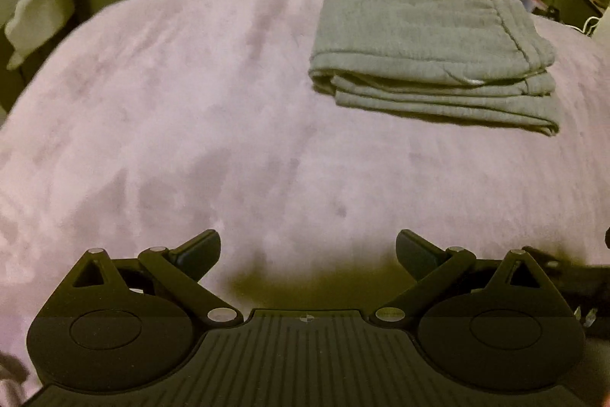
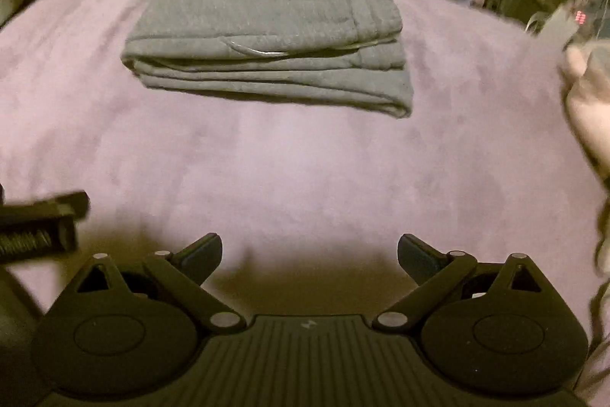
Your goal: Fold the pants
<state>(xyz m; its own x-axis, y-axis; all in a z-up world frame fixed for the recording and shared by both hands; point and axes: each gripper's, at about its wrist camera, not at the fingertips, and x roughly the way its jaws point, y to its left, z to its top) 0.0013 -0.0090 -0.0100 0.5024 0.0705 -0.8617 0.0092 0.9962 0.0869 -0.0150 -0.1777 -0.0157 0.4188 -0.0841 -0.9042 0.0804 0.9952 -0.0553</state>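
Folded into a compact stack near the bed's point(image 1: 152, 140) far edge, the pants point(image 1: 431, 52) look finished, so left tongs point(image 1: 308, 250) and right tongs point(image 2: 309, 252) hang back near its near edge, spread wide, gripping nothing.

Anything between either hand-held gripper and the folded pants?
Nothing visible. Bare pink blanket lies between the open right hand-held gripper and the folded gray pants. The left hand-held gripper, also open, has the same clear stretch; the pants sit ahead to its right.
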